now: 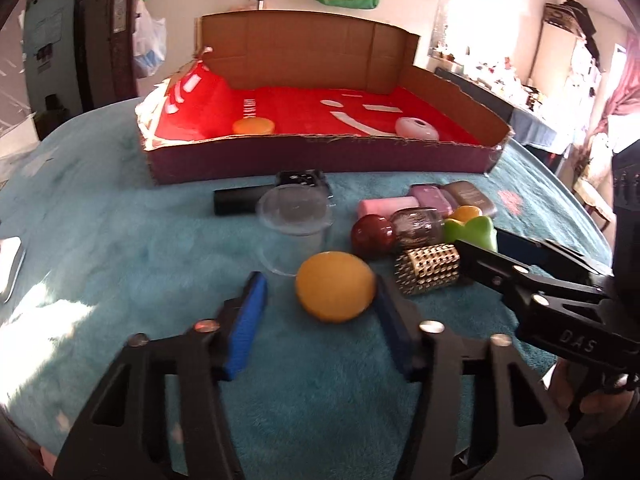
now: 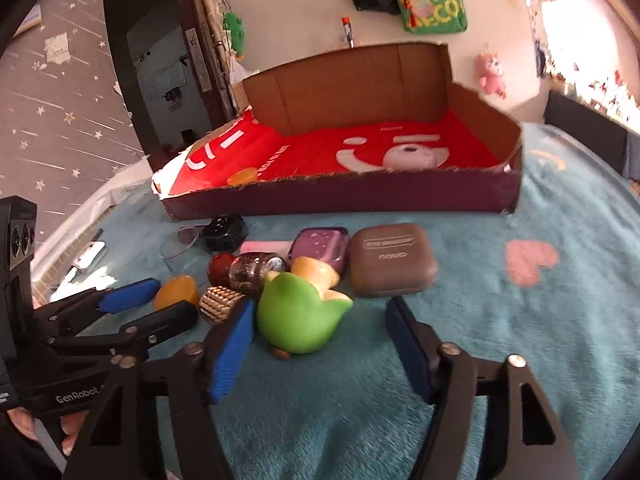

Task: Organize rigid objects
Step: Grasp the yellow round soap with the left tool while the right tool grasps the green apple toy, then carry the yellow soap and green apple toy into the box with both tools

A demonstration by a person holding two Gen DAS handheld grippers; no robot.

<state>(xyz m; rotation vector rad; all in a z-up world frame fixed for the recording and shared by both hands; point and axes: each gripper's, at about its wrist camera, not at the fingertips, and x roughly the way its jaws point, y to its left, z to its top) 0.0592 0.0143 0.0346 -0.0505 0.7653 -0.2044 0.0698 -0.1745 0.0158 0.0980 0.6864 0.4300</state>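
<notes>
My left hand-held gripper (image 1: 320, 312) is spread wide around the yellow-orange rounded piece (image 1: 335, 287), which lies on the teal fleece surface (image 1: 120, 240); its far pad looks to be touching or just beside the piece, the near pad stands apart. My right hand-held gripper (image 2: 320, 340) is also wide, with the green frog-like toy (image 2: 298, 316) between its pads, close to the left pad and clear of the right one.

The cardboard box (image 2: 360, 200) sits beyond the pile, low-walled in front, taller at the back, lined with a red printed sheet (image 1: 304, 112). Inside I see two things: an orange disc (image 1: 254, 126) toward the left and a white round piece with a dark hole (image 2: 408, 158) toward the right, well apart from each other.

A clear plastic cup (image 1: 294, 220) stands upright on the fleece just ahead of my left gripper; I cannot tell whether anything is in it.

Outside the box, clustered together, lie a dark red ball (image 1: 373, 235), a glittery jar on its side (image 2: 256, 270), a gold perforated cylinder (image 1: 428, 270), a pink block (image 1: 386, 206), a purple starred case (image 2: 322, 246) and a brown case (image 2: 390, 260). A black tube (image 1: 236, 202) and a black faceted object (image 2: 224, 232) rest near the box's front wall.
</notes>
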